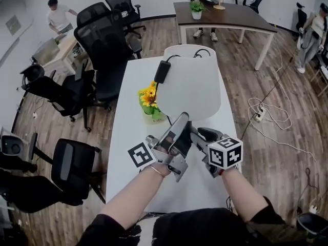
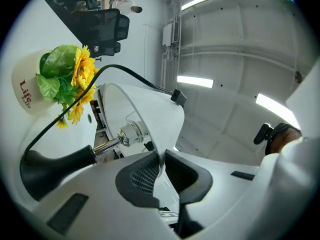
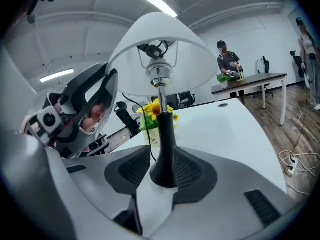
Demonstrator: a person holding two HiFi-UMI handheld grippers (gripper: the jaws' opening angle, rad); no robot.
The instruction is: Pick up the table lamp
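To the left of the table lamp (image 1: pixel 192 86), a small white pot of yellow sunflowers (image 1: pixel 150 106) is seen on the white table (image 1: pixel 123 152), and a black power adapter (image 1: pixel 162 71) lies just beside the lamp's shade. The left gripper (image 2: pixel 161 159) is clamped on the thin rim of the white shade (image 2: pixel 150 114). The lamp is held between both grippers, above the table (whether its foot touches the surface cannot be made out). On the lamp's right, the right gripper (image 3: pixel 162 171) is closed around its black stem (image 3: pixel 164 139), low down.
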